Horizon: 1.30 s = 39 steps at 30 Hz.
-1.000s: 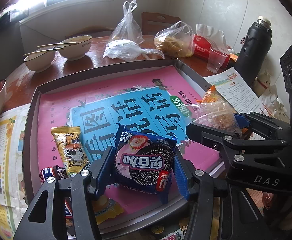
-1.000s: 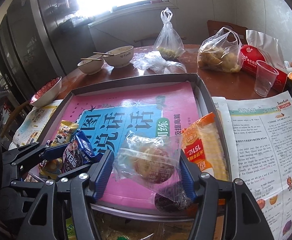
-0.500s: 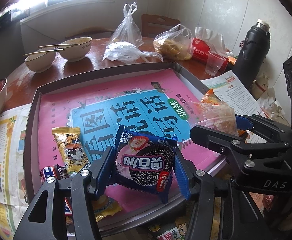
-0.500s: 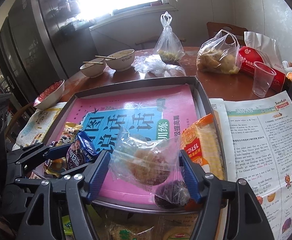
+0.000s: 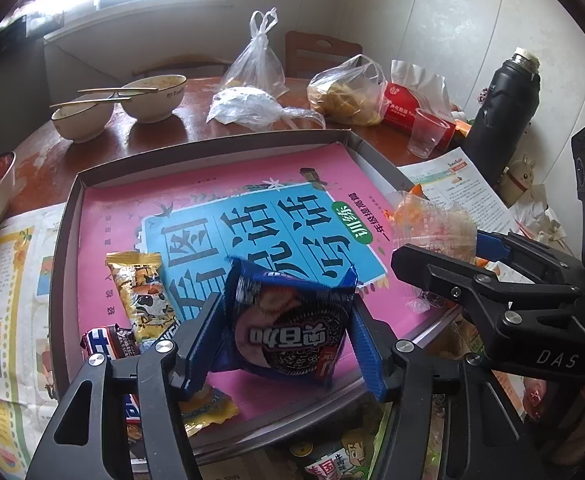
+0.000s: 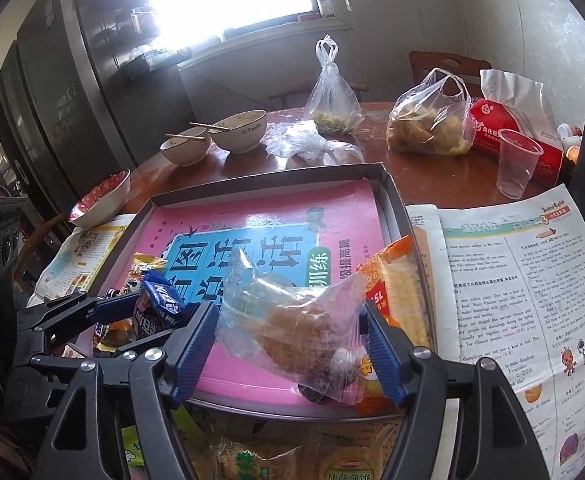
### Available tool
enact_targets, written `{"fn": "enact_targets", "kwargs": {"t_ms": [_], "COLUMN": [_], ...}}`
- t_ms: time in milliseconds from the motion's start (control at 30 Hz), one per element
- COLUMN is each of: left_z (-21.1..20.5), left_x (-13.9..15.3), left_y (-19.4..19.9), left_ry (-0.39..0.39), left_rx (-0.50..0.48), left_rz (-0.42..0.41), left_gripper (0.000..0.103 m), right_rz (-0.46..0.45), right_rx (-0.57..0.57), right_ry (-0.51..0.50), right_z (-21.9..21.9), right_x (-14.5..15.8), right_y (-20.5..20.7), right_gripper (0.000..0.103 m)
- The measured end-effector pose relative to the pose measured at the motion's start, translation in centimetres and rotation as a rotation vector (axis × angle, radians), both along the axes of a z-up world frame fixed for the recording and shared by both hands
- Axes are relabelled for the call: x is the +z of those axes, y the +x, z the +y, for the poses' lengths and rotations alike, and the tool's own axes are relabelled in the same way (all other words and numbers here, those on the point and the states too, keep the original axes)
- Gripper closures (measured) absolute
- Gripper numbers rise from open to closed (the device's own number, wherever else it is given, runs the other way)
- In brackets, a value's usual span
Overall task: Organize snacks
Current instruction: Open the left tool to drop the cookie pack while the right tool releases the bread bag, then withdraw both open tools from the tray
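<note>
A big book (image 5: pixel 252 216) lies in the tray (image 5: pixel 68 216). Snack packs (image 5: pixel 144 292) sit on its near left corner. Two bowls (image 5: pixel 152 96) stand behind the tray, a cup (image 5: pixel 426 132) to its right.

— What sits between the left gripper (image 5: pixel 288 330) fingers?
— A blue cookie packet (image 5: pixel 290 326), pinched from both sides above the tray (image 5: pixel 65 248).
— Anything to its right?
— The right gripper (image 5: pixel 452 252), clamped on a clear bag (image 5: pixel 432 228).
— To its left?
— A yellow wrapper (image 5: pixel 142 292) lying on the pink book (image 5: pixel 228 200).
</note>
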<state>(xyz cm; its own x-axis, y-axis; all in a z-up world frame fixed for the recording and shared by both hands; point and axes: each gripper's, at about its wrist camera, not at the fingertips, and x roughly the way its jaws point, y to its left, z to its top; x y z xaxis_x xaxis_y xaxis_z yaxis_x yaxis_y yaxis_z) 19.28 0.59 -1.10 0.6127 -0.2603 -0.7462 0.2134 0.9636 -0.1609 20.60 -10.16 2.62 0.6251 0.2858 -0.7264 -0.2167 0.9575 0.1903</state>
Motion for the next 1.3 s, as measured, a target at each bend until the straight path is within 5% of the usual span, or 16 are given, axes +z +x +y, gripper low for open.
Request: {"fn": "enact_targets", "kwargs": {"t_ms": [1300], "left_z": [0.7], "left_x": [2.9], "left_y": [-3.0], "left_ry": [0.009], "left_rx": [0.032], "left_rz": [-0.080], "left_gripper": [0.032], "right_rz": [-0.096], "right_rx": [0.010], "right_ry": [0.043], "right_z": [-0.8], "right_x": [2.8], "right_y": [-2.7], "right_gripper": [0.023]}}
